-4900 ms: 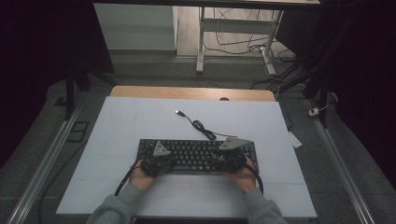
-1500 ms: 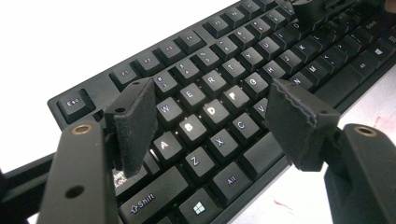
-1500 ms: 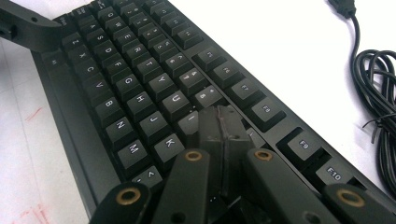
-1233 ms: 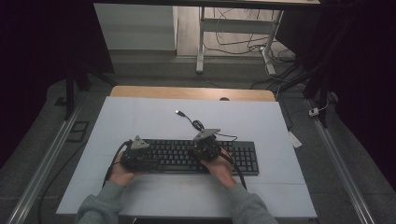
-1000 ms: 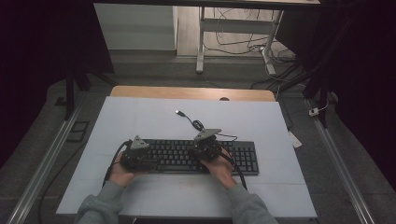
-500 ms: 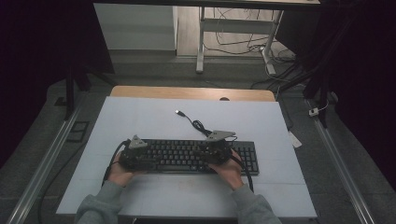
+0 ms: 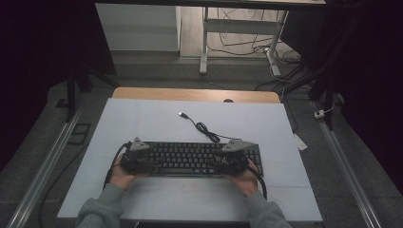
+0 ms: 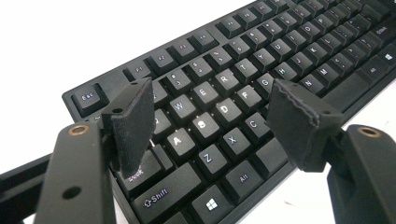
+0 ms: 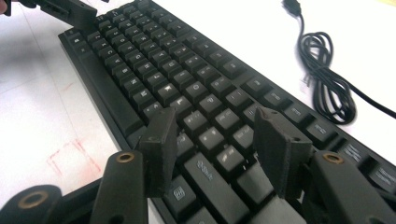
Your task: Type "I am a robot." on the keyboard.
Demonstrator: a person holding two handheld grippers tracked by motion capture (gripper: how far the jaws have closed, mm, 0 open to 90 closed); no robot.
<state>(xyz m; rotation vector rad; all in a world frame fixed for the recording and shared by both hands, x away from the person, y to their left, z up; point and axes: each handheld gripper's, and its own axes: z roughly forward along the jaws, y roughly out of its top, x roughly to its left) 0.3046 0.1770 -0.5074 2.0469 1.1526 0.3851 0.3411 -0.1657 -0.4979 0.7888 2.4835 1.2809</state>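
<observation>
A black keyboard [image 7: 190, 158] lies across the white mat near the front, and its coiled cable [image 7: 204, 129] runs back to a USB plug [image 7: 182, 114]. My left gripper [image 7: 149, 162] hovers over the keyboard's left end. In the left gripper view the left gripper [image 8: 210, 119] stands open above the A, S and D keys [image 8: 201, 126] with nothing between its pads. My right gripper [image 7: 221, 163] is over the right part of the keyboard [image 9: 140, 60]. The right gripper [image 9: 217, 147] has just been opening its jaws, and they are now open and empty just above the keys.
The white mat [image 7: 142, 118] covers the table, with a wooden edge [image 7: 195, 94] at the back. Faint red marks [image 9: 72, 156] show on the mat in front of the keyboard. A small white tag [image 7: 299, 141] hangs off the right edge. Metal rails run along both sides.
My right hand has slid to the right along the keyboard, from near its middle to its right part. The left hand and the keyboard have stayed put.
</observation>
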